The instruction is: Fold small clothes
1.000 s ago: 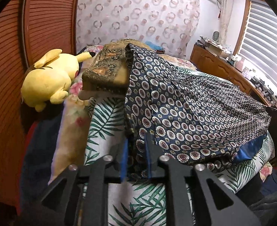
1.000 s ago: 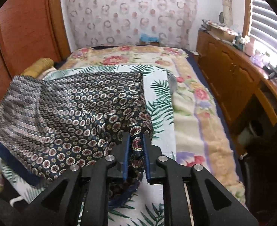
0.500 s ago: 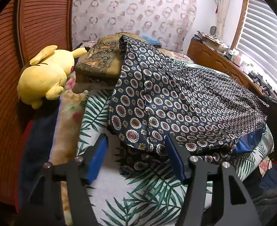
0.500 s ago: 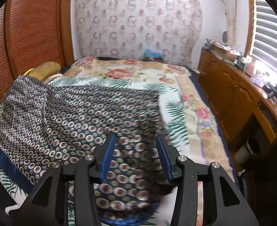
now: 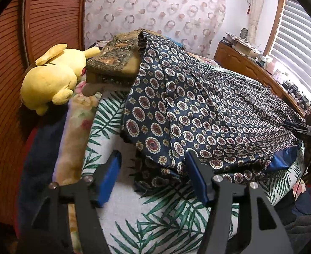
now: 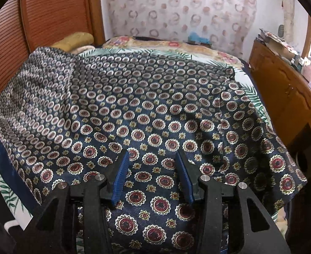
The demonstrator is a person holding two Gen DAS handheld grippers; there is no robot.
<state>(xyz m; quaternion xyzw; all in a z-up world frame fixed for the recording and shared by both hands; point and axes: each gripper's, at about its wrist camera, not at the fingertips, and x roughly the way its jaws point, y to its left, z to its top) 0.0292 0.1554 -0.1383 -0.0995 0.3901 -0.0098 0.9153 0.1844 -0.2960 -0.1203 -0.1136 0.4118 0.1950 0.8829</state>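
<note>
I have both claws spread wide and holding nothing, and the patterned garment lies draped across the bed, its navy medallion print covering most of the leaf-print sheet. My left claw hangs just short of the garment's near corner, which sits doubled over itself with a second layer peeking out beneath; I judge that the cloth has been laid down with one fold already in it, and the open fingers tell me nothing is pinched there. My right claw hovers directly over the garment near its closest hem, fingers parted above the fabric, though I cannot tell whether the tips touch it. Beyond the garment's far corner, a brown embroidered cushion props that end up, so the cloth slopes and wrinkles there instead of lying flat. A yellow plush toy rests beside the cushion, against the wooden panel, clear of the garment. A plain blue lining strip shows along one edge, which suggests to me that the edges are not yet squared. My guess is that the next step needs fresh grips on two corners, and the raised end could let the slippery-looking fabric slide.
</note>
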